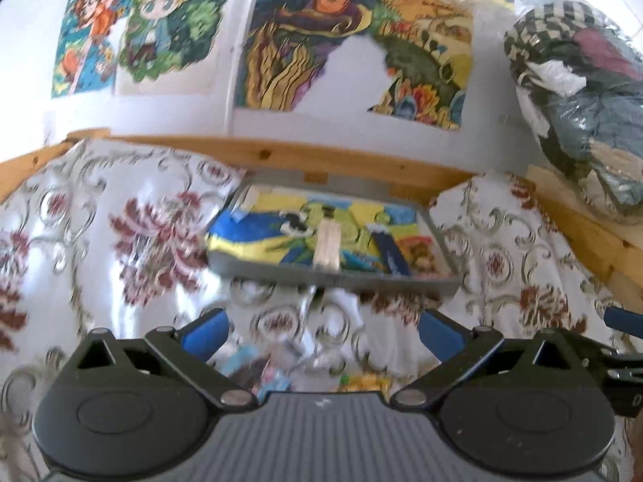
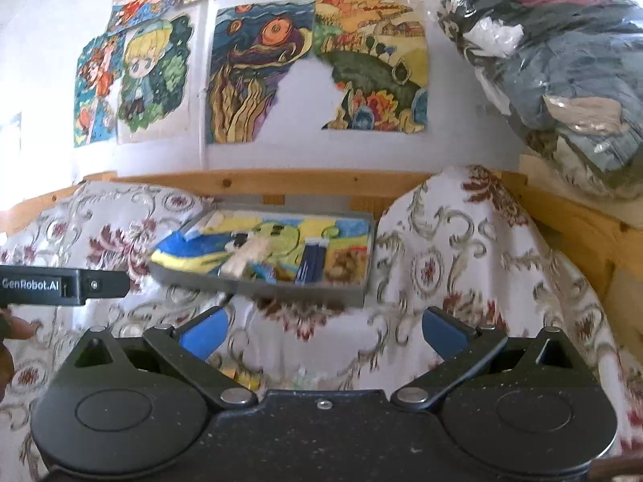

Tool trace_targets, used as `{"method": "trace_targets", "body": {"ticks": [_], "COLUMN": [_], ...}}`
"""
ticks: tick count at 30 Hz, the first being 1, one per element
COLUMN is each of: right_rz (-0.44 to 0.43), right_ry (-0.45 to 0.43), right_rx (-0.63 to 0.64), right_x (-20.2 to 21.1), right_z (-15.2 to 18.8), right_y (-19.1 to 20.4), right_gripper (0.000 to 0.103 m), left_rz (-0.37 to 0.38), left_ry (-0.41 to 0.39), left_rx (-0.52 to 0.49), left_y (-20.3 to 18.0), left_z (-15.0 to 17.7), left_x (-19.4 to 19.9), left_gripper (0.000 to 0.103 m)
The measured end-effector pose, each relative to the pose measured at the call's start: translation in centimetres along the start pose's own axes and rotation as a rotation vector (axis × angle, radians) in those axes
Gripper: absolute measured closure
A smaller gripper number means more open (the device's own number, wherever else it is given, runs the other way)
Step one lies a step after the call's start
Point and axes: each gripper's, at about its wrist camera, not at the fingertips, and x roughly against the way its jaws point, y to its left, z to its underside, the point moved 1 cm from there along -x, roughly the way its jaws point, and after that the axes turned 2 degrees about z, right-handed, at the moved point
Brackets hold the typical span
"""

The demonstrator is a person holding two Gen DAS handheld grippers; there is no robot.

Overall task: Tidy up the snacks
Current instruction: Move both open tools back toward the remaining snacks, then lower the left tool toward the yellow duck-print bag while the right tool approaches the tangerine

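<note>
Left claw: blue pads spread wide, nothing between them, low over floral cloth. Small colourful wrappers blurred just beneath, near edge; type cannot be told. Far centre: grey tray on the cloth, against wooden rail, lined with a colourful drawing. In tray, left to right: pale wrapped snack bar, dark blue snack stick, touching or apart unclear. Far wall: children's drawings. Far right: clear plastic bag of folded clothes on the rail.

Right claw: pads equally wide apart, empty, facing the same tray. Left claw's black body at left edge, finger beneath it.
</note>
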Motion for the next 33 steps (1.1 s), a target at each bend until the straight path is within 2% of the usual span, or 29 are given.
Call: {"method": "trace_targets", "body": {"ticks": [6,9,13,24,33], "right_rz": [-0.021,-0.052,-0.042,-0.069,-0.08], "right_ry": [0.072,0.119,0.165,0.262,0.307], "right_rx": [0.012,0.01,0.03,0.061,0.038], "right_x": [1.1,1.2,1.2,0.2,-0.7], "right_z": [2.9,4.1,5.5,7.7,8.4], "right_y": [0.6,1.0,1.9,2.5,2.2], "right_gripper": [0.001,0.001,0.001,0.001,0.001], "left_rz": [0.001,0.005,0.007,0.003,-0.011], "left_ry": [0.055,0.083,0.144,0.248,0.282], "left_rx": [0.01,-0.025,-0.065,-0.101,-0.108], "left_y": [0.8,0.9,0.9,0.8,0.5], "left_z": [2.6,3.9,5.4,7.6,8.0], "left_x": [0.9,1.2,1.3,0.3,-0.5], "left_gripper": [0.0,0.0,0.0,0.0,0.0]}}
